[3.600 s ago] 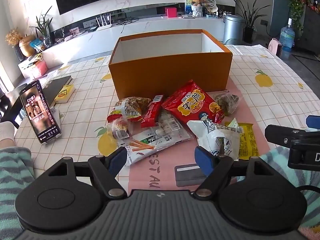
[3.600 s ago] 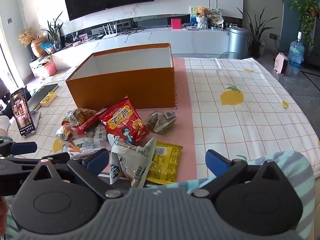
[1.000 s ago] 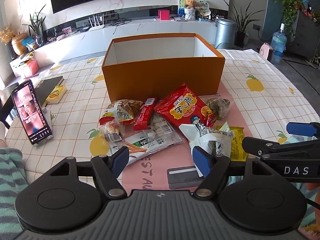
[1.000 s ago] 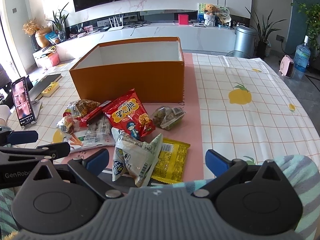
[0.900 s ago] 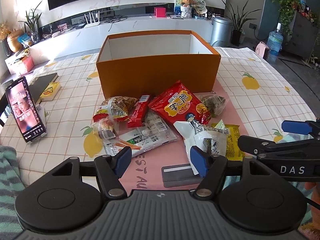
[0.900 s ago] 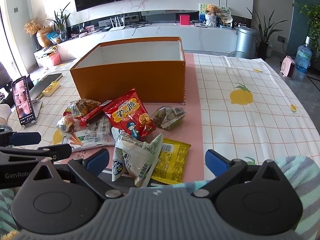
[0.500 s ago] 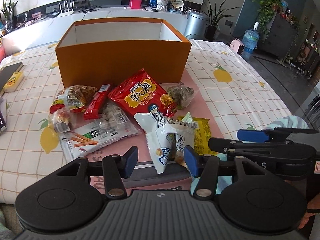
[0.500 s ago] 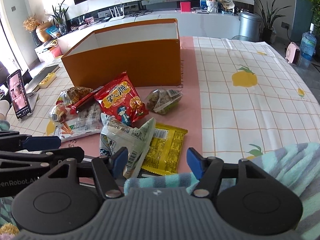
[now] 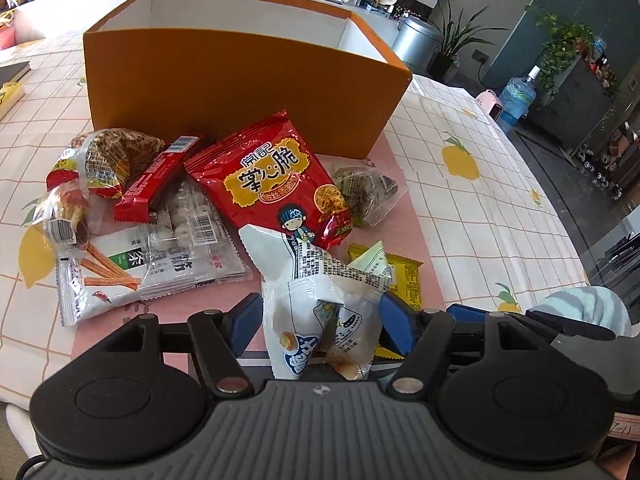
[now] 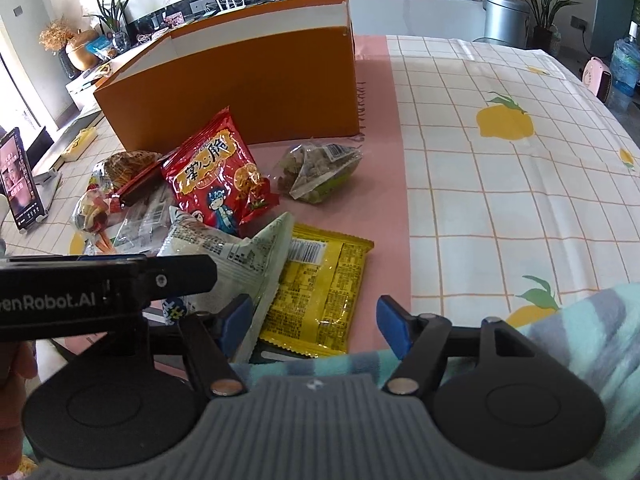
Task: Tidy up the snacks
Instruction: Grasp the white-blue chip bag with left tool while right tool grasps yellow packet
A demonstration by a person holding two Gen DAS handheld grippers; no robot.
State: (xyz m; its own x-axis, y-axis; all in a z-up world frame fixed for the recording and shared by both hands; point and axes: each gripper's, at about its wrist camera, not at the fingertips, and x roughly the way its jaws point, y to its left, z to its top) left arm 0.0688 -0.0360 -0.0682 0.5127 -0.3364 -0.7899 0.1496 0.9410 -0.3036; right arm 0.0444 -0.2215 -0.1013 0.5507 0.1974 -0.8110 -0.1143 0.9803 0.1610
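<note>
Crinkly white snack bag (image 9: 320,300) sits between your left gripper (image 9: 320,322) jaws, which are opening, pads not yet pressing. Right gripper (image 10: 314,326) jaws also opening, over the yellow packet (image 10: 320,280). Next: squeeze, lift, carry to orange box (image 9: 240,80). Only right view shows the phone (image 10: 18,180); box interior visible only from left.

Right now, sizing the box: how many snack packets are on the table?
9, all before the orange box: white bag nearest, yellow packet under it, red bag, greenish packet, red bar, noodle bag, biscuit packet, stick packet, small left packet. More may be hidden.
</note>
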